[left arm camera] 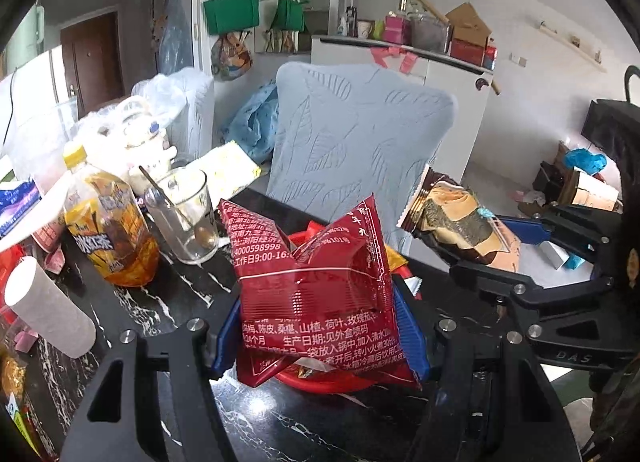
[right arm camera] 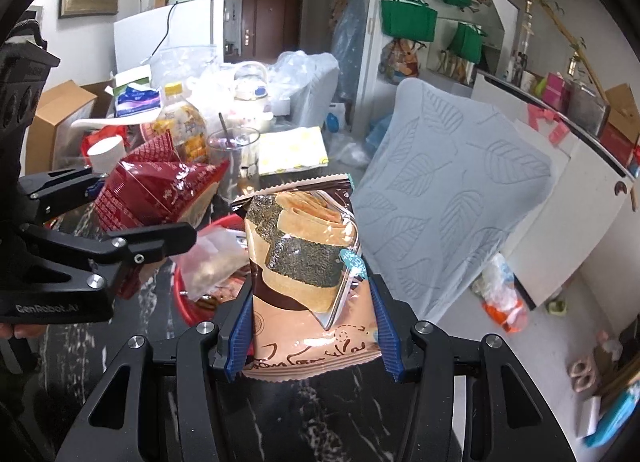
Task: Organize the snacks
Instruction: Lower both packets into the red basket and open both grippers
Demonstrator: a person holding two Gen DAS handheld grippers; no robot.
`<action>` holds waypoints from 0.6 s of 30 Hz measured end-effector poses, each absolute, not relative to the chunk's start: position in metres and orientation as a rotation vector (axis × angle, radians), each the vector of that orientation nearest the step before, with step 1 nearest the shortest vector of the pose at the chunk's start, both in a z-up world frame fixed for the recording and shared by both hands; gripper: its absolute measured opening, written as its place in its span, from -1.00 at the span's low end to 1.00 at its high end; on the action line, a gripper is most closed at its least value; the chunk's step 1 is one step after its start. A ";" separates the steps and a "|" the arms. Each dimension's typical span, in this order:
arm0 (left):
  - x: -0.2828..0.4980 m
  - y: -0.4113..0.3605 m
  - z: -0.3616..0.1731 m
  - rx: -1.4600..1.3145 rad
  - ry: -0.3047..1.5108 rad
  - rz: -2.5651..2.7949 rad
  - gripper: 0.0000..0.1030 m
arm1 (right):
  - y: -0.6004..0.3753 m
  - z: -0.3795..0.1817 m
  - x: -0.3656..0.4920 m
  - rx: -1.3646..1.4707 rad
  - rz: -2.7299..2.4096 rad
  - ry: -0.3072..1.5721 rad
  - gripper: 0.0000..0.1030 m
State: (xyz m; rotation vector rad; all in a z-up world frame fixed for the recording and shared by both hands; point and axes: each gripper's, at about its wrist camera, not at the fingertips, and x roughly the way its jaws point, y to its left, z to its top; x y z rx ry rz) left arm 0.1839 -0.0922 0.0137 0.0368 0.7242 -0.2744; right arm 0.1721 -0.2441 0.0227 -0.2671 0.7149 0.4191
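My left gripper (left arm camera: pixel 320 326) is shut on a red snack packet (left arm camera: pixel 316 286) with white Chinese print, held upright above a red basket (left arm camera: pixel 320 384) of snacks on the black marble table (left arm camera: pixel 280 430). My right gripper (right arm camera: pixel 312 338) is shut on a brown seaweed-roll snack packet (right arm camera: pixel 304 262), held upright to the right of the basket (right arm camera: pixel 184 302). The right gripper and its packet (left arm camera: pixel 456 222) show at the right of the left wrist view. The left gripper with the red packet (right arm camera: pixel 156 190) shows at the left of the right wrist view.
On the table to the left stand an iced-tea bottle (left arm camera: pixel 108 230), a glass cup with a spoon (left arm camera: pixel 184 218), a paper roll (left arm camera: pixel 48 310) and tissue packs. A chair with a pale blue leaf cover (left arm camera: pixel 356 142) stands behind the table. A white cabinet (left arm camera: pixel 452 78) is beyond.
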 end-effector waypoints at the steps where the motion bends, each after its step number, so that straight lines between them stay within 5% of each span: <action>1: 0.187 -0.091 0.010 0.034 0.733 -0.272 0.25 | -0.243 0.020 0.174 -0.265 0.421 0.722 0.02; 11: 0.208 -0.094 -0.012 0.031 0.802 -0.262 0.25 | -0.246 0.008 0.189 -0.252 0.420 0.755 0.02; 18: 0.217 -0.094 -0.015 0.023 0.817 -0.236 0.63 | -0.243 0.002 0.194 -0.248 0.425 0.780 0.02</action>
